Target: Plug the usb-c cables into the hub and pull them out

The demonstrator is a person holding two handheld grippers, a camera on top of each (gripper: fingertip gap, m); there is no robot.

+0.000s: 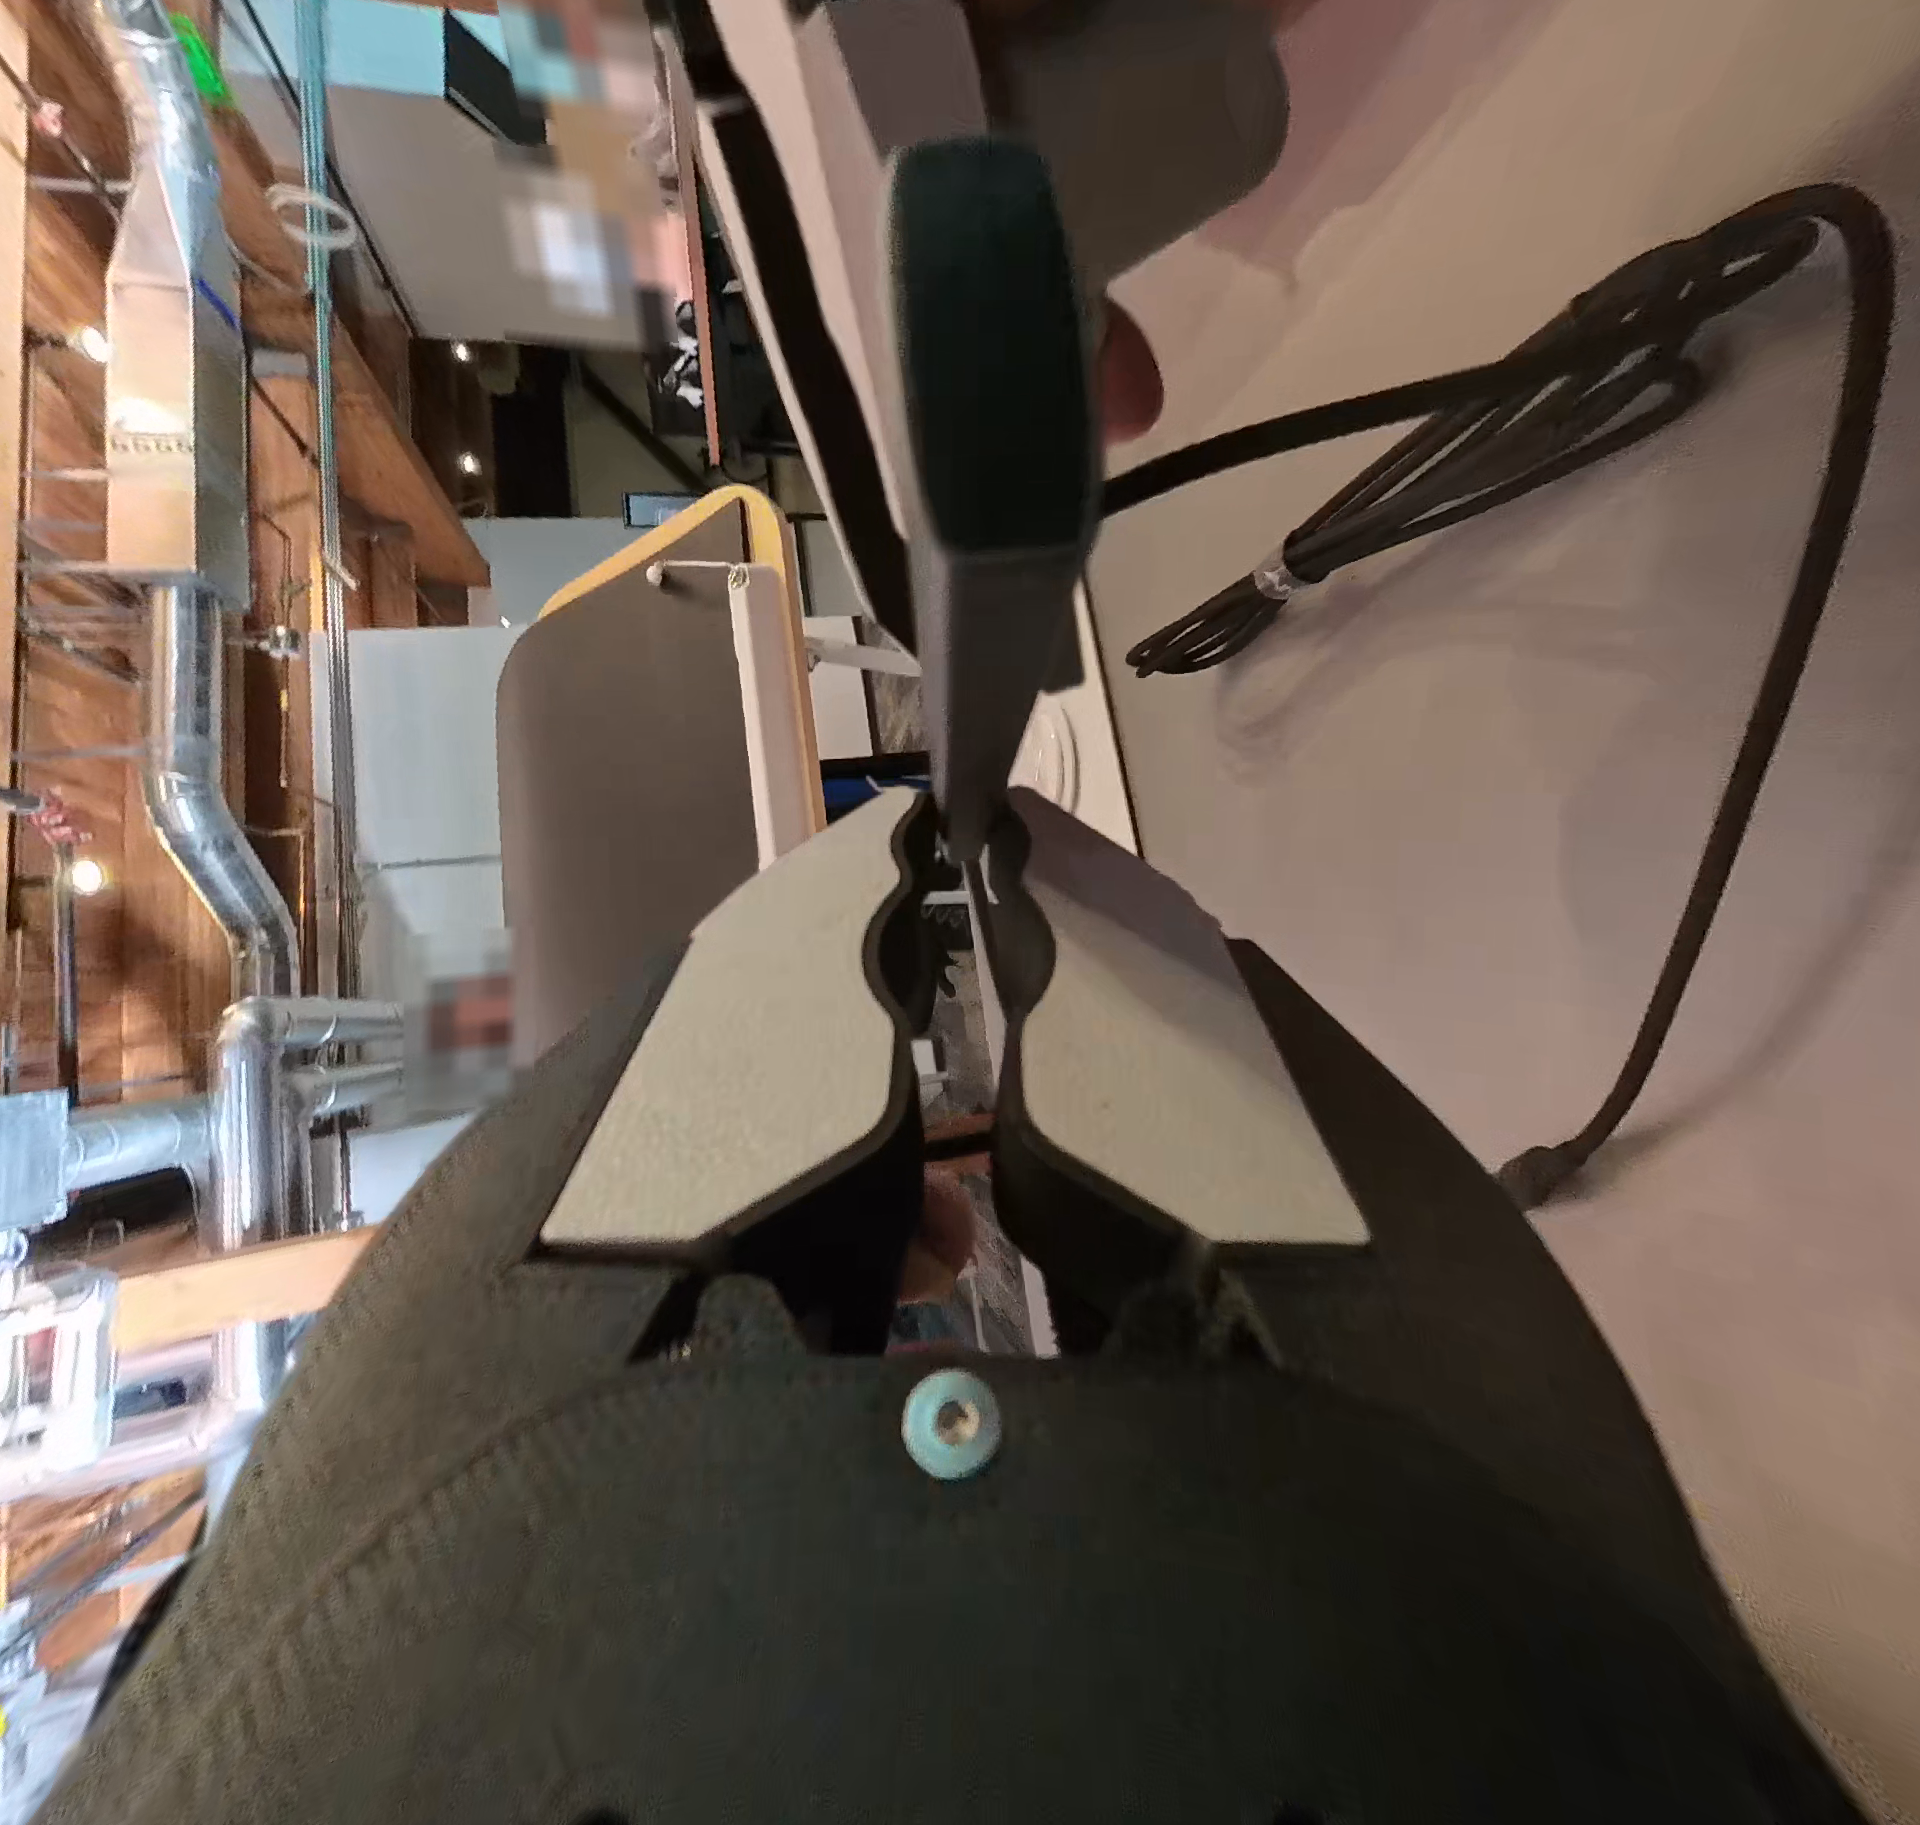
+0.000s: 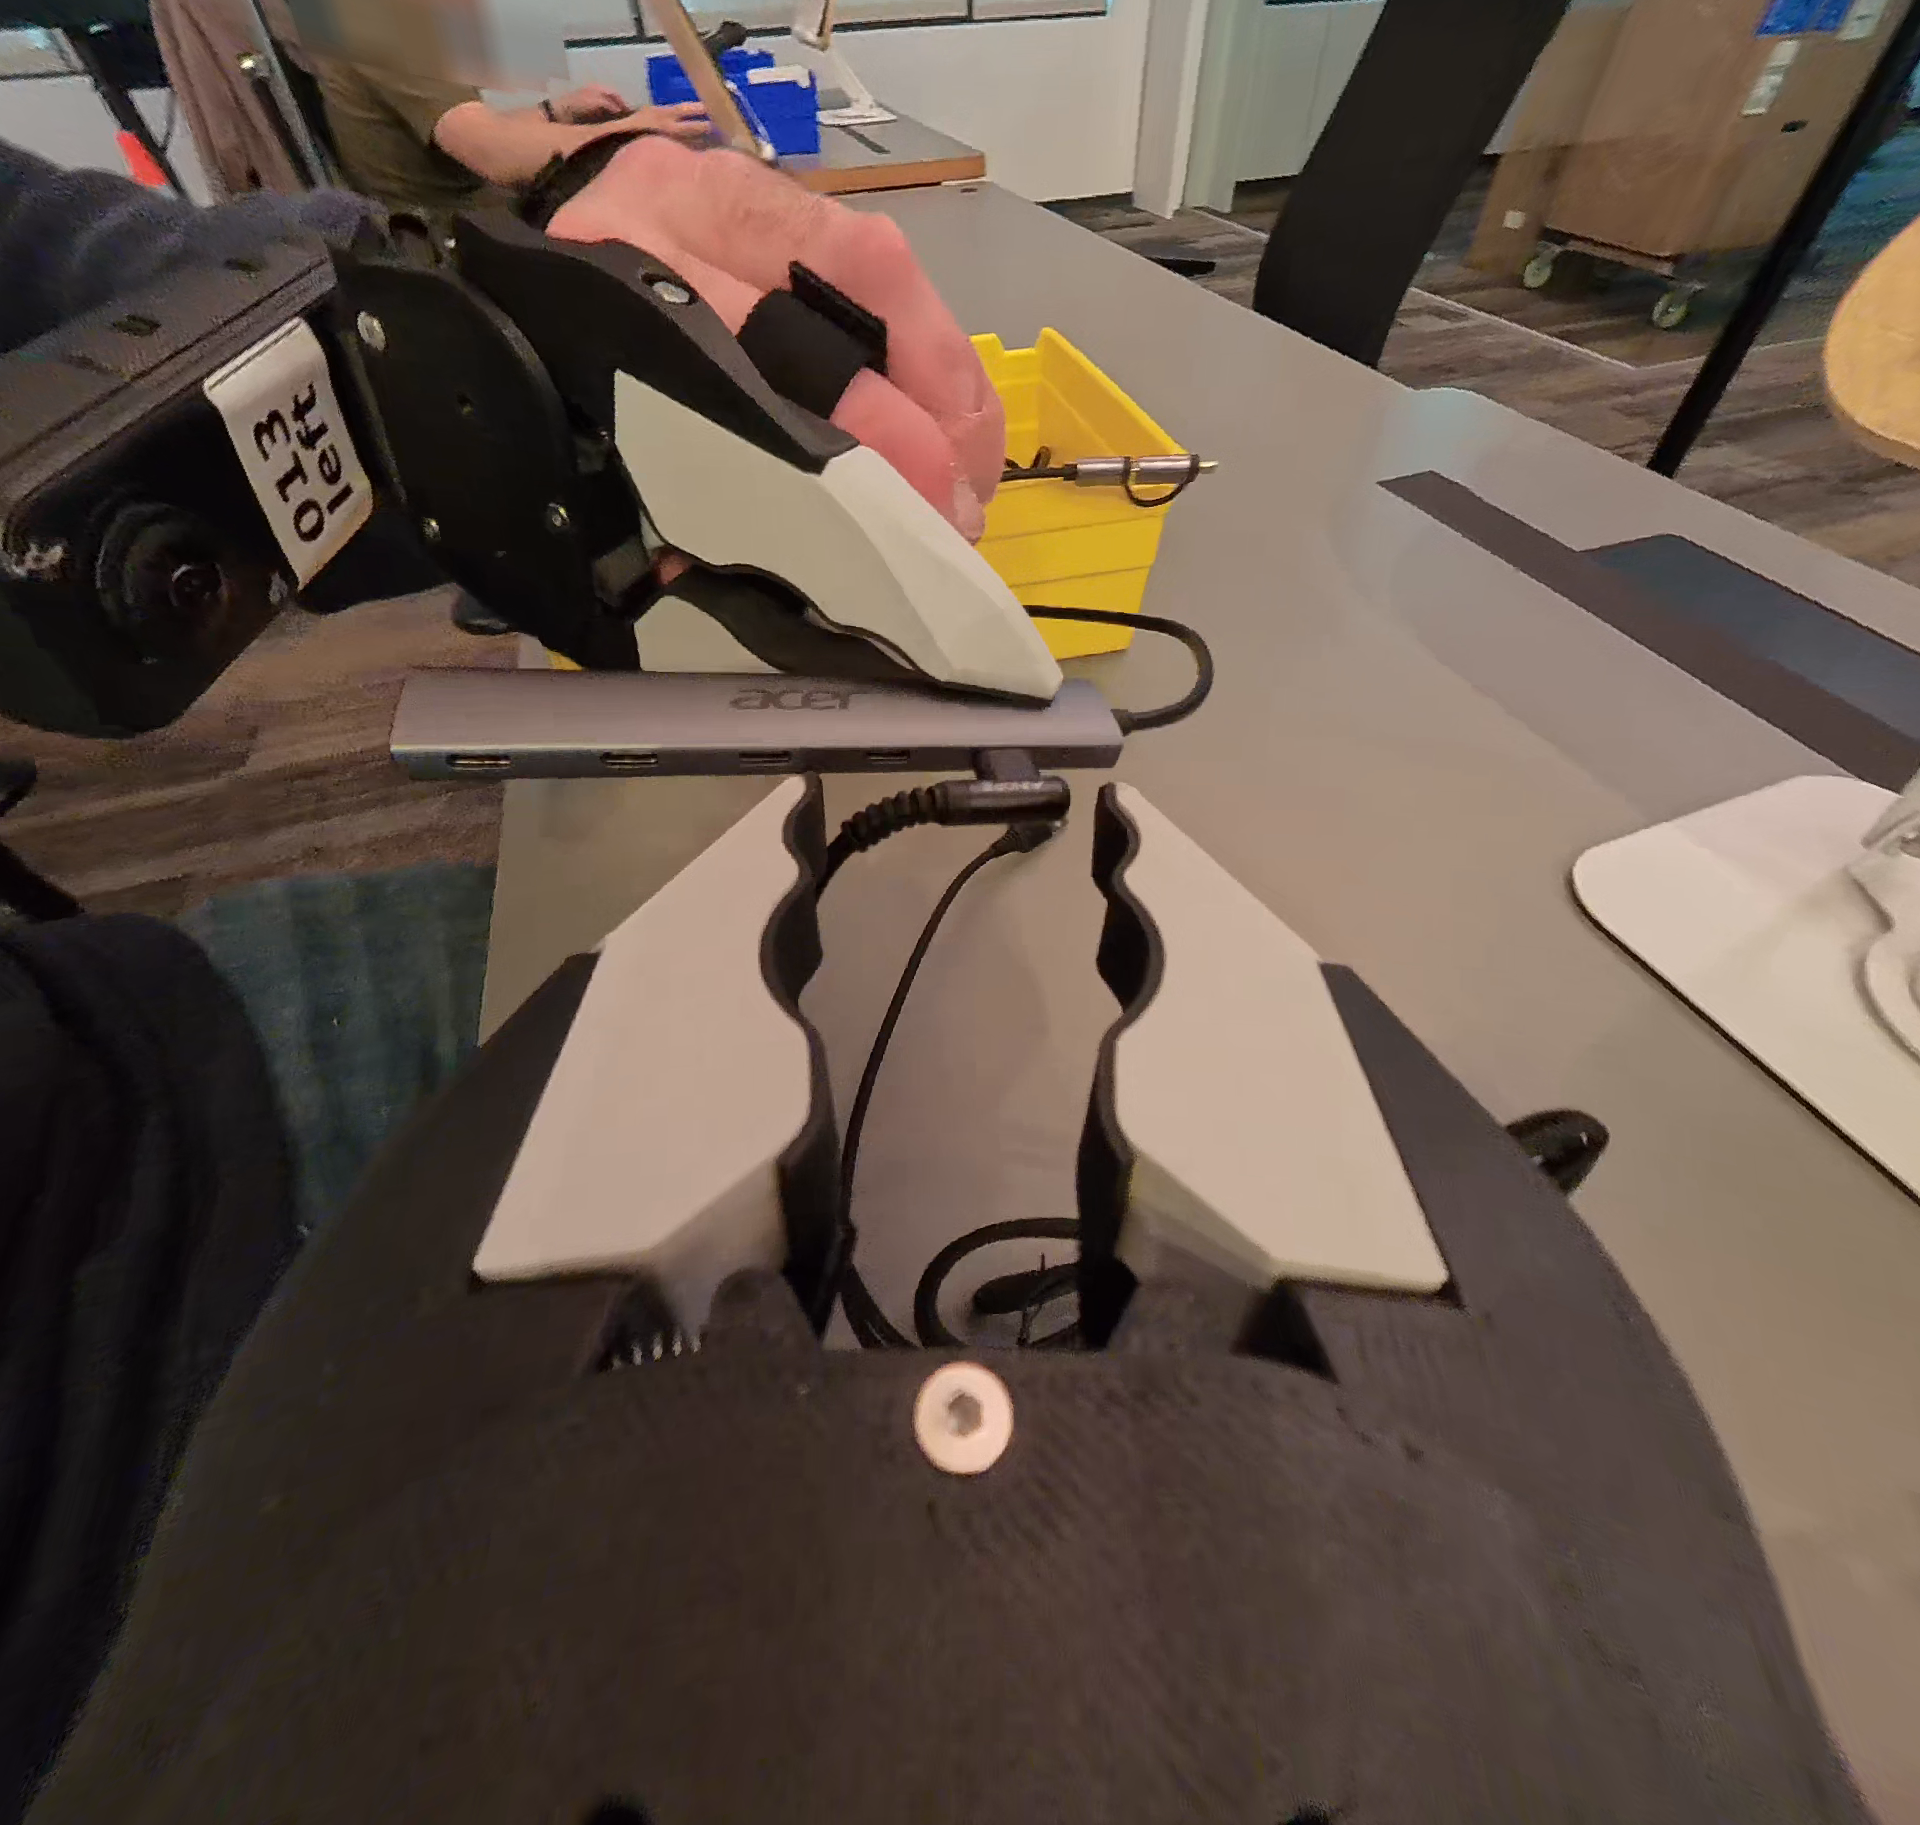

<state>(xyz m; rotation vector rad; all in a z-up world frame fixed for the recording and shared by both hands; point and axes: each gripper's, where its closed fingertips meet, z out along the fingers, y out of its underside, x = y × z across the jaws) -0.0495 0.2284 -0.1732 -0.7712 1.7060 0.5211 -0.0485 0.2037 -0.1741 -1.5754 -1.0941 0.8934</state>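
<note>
A slim grey hub [image 2: 623, 721] lies over the table's left edge, its row of ports facing me. My left gripper [image 2: 1023, 689] is shut on its right end. In the left wrist view the left gripper [image 1: 966, 840] pinches a thin grey strip, and the shapes beyond it are blurred. A black usb-c plug [image 2: 1003, 791] sits at the hub's rightmost port, and its cable [image 2: 883, 1027] runs back toward me. My right gripper [image 2: 961, 809] is open, with a finger on each side of the plug and not touching it. A tied cable bundle [image 1: 1455, 528] lies on the table.
A yellow bin [image 2: 1081, 549] stands just behind the hub with an adapter cable [image 2: 1132, 471] on its rim. A white mat [image 2: 1745, 923] lies at the right. The grey table [image 2: 1351, 736] ends at the left beside the hub. A person [image 2: 416, 144] sits far behind. Only a small space, under 4 cm, lies between the two pairs of fingers.
</note>
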